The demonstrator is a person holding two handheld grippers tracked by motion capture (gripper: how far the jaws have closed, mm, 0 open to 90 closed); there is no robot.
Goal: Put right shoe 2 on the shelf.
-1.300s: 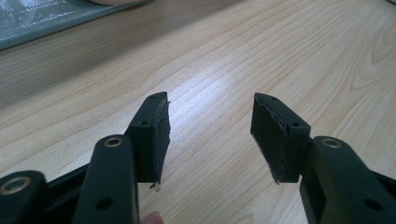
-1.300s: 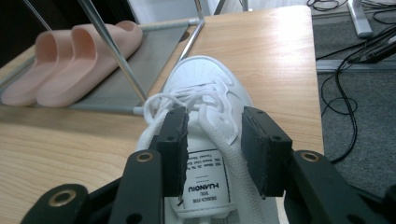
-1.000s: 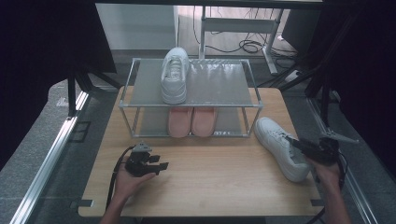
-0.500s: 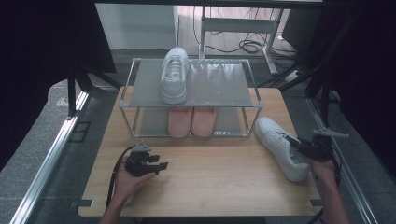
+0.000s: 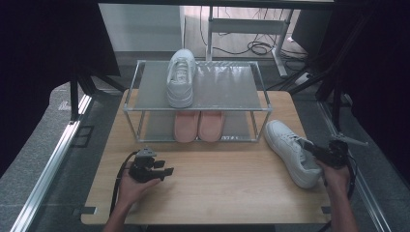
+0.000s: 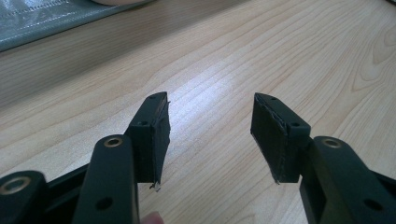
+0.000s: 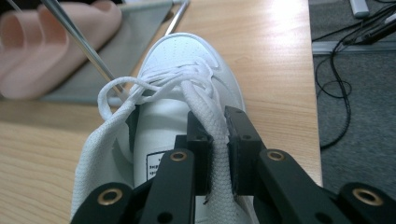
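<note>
My right claw [image 7: 215, 154] has just been closing and now pinches the padded collar edge of the white leather lace-up sneaker [image 5: 291, 151], which lies on the pale wooden desk [image 5: 222, 183] right of the grey mesh metal shoe rack [image 5: 198, 92]. My worry: that mesh collar is soft, so the shoe could sag, swing or slip out when lifted, and loose laces might snag the rack's post. Left claw [image 6: 210, 135] sits wide open, empty, over bare wood.
</note>
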